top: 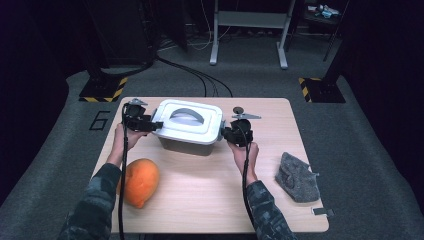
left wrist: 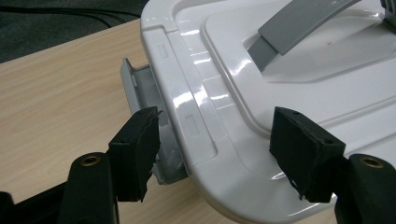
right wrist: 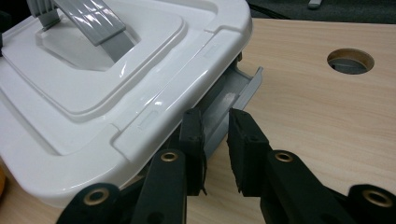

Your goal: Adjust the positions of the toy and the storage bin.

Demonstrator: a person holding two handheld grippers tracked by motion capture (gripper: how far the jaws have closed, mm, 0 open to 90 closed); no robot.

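White lidded box (top: 189,127) sits on wooden table (top: 210,200), toward its far edge and about centred; all places below are relative to the box. Lid (left wrist: 289,93) is white and glossy with a grey handle (left wrist: 299,21) lying across its recessed top. Left gripper (top: 148,123) is at the box's left end, held in the person's left hand (top: 122,137); its jaws stand apart, straddling the lid's edge, one pad (left wrist: 135,151) just beside the grey side latch (left wrist: 144,100) and the other over the lid top, neither pressing. Right gripper (top: 226,134) is at the box's right end, in the right hand (top: 245,152); jaws nearly together, clenched on the grey right latch (right wrist: 233,100), which is flipped outward from under the lid rim. Orange round fruit (top: 140,181) lies near-left of the box, well apart. Grey cloth (top: 297,177) lies near-right of the box, well apart. Round hole in the table (right wrist: 350,60) is right of the box.
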